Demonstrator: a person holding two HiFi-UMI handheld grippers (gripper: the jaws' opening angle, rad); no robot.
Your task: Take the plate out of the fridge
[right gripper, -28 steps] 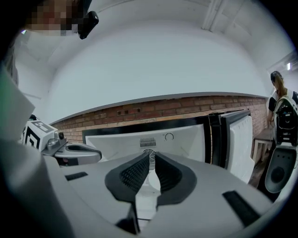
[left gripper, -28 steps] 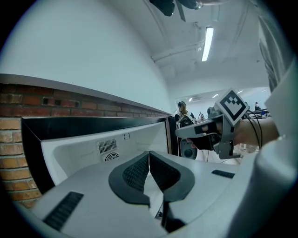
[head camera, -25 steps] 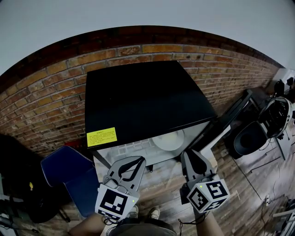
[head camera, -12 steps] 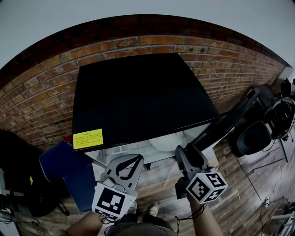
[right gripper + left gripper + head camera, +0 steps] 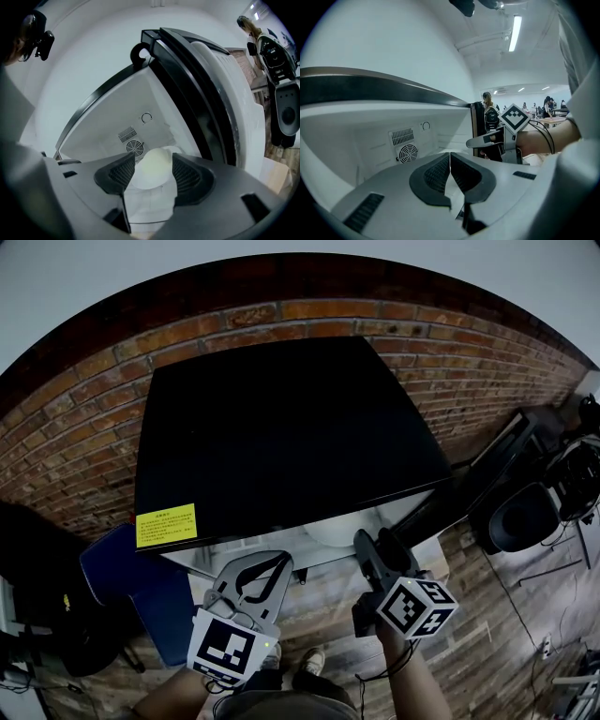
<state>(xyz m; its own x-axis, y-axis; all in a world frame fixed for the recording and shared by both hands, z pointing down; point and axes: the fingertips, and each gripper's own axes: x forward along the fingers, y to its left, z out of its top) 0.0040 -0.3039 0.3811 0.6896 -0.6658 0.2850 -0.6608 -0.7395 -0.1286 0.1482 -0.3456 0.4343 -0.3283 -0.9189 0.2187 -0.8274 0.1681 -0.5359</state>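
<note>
Now the right tool (image 5: 150,176) is opening its jaws at the mouth of the open fridge (image 5: 281,427). The pale plate (image 5: 152,168) shows in the gap between them, untouched, lying on the white shelf (image 5: 150,206) inside, before the fan vent (image 5: 135,148). Alongside, the left tool (image 5: 450,157) has its jaws pressed together, empty.

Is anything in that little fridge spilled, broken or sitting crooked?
Nothing stands out. The plate sits level and looks whole inside the open fridge, with no spill around it. The right gripper has its jaws opening in front of the plate, not touching it.
</note>
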